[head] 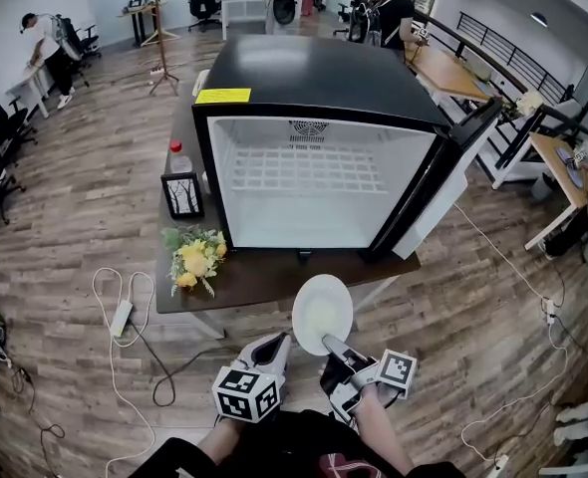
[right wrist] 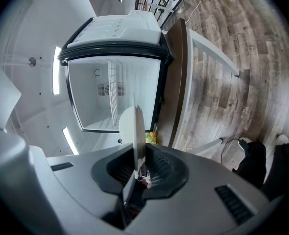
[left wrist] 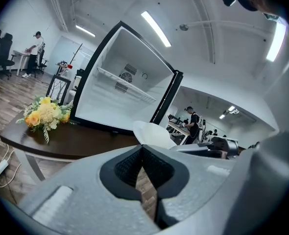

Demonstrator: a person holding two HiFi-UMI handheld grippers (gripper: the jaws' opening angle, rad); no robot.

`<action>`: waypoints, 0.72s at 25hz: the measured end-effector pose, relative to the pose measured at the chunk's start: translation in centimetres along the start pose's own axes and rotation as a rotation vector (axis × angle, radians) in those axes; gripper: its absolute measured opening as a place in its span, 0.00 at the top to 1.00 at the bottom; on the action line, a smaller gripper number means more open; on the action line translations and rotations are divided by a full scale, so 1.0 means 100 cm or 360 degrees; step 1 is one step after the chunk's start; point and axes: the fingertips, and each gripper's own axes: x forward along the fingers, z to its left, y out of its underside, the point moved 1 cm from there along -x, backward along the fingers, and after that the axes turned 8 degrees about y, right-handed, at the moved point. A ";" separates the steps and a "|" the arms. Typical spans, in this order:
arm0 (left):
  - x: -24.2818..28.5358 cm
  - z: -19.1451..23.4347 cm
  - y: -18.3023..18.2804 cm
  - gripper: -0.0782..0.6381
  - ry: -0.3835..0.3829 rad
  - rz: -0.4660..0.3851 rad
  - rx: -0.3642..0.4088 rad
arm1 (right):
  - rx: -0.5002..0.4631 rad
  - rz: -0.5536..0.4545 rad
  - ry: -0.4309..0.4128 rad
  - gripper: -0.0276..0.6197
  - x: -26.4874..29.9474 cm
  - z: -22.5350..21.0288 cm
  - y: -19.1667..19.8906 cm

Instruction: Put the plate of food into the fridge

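Item: fridge (head: 314, 78), small, black outside and white inside, standing on a dark brown table (head: 274, 279). Its door (head: 455, 172) is swung fully open to the head view's right, and one wire shelf (head: 304, 170) runs across the upper compartment. A yellow label (head: 222, 96) sits on the top near the front left corner. Item: plate (head: 322, 310), white and round, outside the fridge, in the air over the table's near edge and just in front of the opening. It is tilted, with its face up in the head view, and seen edge-on in the right gripper view. Item: right gripper (head: 334, 345), clamped on the plate's near rim, with the rim sitting between both pads. Item: left gripper (head: 276, 344), just beside the right one and clear of the plate; its jaws are closed together at the tips with nothing between them. Table, left of the fridge: yellow and white flowers (head: 196, 257) at the near corner, a black frame (head: 182, 194) behind them, and a red-capped bottle (head: 177, 157) behind that. Wood floor (head: 65, 237): white and black cables and a power strip (head: 122, 317) below the table's left end. Background: desks, chairs and several persons, well apart from the table.
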 end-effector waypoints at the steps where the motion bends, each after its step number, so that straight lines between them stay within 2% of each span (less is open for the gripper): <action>1: 0.003 0.005 -0.004 0.88 0.0009 0.0007 0.0001 | 0.0006 -0.0012 0.0004 0.87 0.006 0.002 -0.002; 9: 0.019 0.042 -0.034 0.88 0.0113 0.0050 0.0033 | 0.0066 -0.0110 0.0017 0.87 0.047 0.015 -0.008; 18: 0.026 0.074 -0.051 0.88 0.0230 0.0106 0.0073 | 0.0112 -0.0254 0.0014 0.87 0.082 0.022 -0.014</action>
